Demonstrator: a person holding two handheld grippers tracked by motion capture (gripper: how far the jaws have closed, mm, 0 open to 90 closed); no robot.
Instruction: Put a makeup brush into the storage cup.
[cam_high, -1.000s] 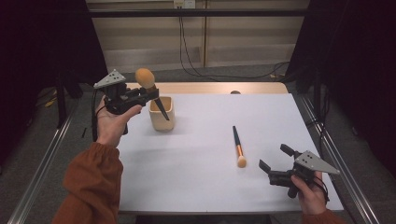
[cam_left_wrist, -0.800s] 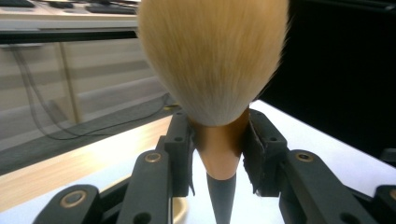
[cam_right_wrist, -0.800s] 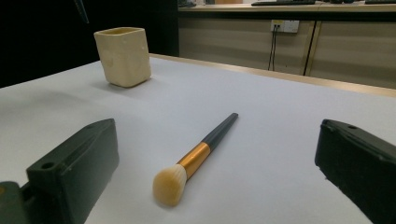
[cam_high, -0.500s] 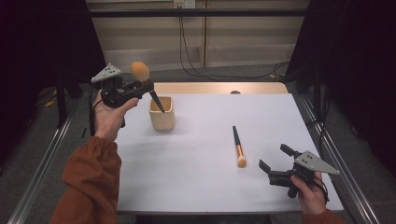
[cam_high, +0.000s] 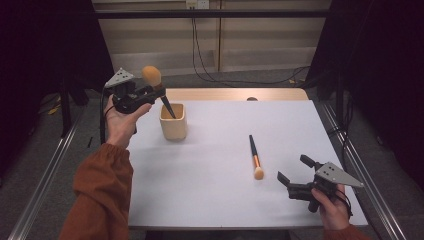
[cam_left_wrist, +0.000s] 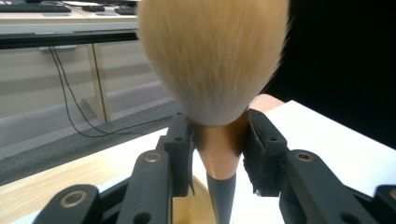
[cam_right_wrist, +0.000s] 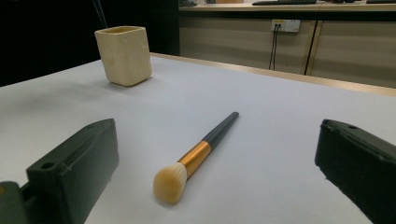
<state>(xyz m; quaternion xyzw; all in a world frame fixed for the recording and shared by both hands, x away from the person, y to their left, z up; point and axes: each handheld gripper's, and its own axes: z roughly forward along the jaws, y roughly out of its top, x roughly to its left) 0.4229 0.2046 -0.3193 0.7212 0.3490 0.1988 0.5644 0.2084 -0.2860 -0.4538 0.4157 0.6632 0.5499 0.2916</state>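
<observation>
A white table (cam_high: 220, 190) took up the middle and lower part of the high view, with a strip of bare wood along its far edge. Left of centre and toward the top of the sheet stood a cream square cup (cam_high: 173, 121), which in the right gripper view sat at the upper left (cam_right_wrist: 124, 55). Just above and left of that cup in the high view, the left gripper (cam_high: 145, 94) was pinched on a big powder brush (cam_high: 152, 76); its fluffy head stuck up past the jaws and its dark handle slanted down into the cup's mouth. In the left gripper view the pads pressed the copper collar of that brush (cam_left_wrist: 219, 149) from both sides, the pale bristles spreading across the top of the frame. A smaller brush (cam_high: 255, 157) lay flat right of centre, bristles toward the bottom edge; the right gripper view showed it at centre (cam_right_wrist: 196, 156). At the lower right the right gripper (cam_high: 297, 175) rested low by the table's near edge, jaws spread wide, nothing between them.
</observation>
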